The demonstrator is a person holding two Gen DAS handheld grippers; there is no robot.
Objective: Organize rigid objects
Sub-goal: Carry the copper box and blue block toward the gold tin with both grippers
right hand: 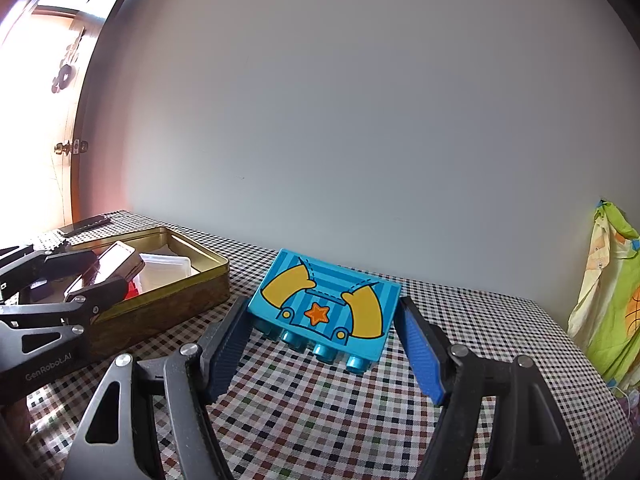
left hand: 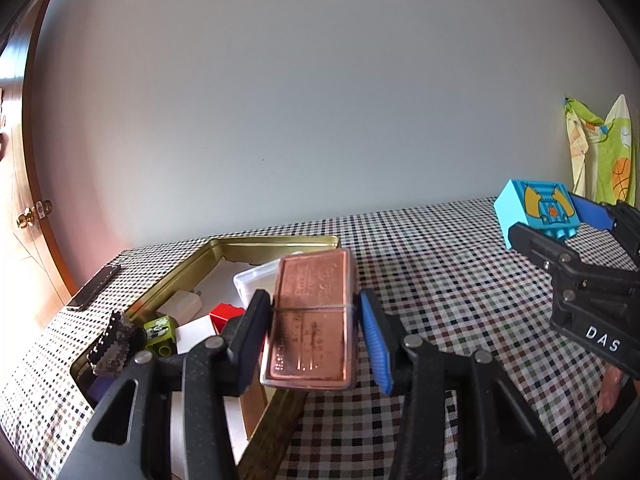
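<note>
We hold lighter [left hand: 310, 320] clamped in left hand-held gripper [left hand: 316, 334] above tin [left hand: 280, 241] edge. Right hand-held gripper [right hand: 322, 338] grips blue brick [right hand: 324, 304] over counter [right hand: 320, 420]. Step: loading tin. Next, likely: lower lighter inside, release.

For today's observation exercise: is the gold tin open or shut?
Open. The gold tin has no lid on it, and a red block and white box show inside.
</note>
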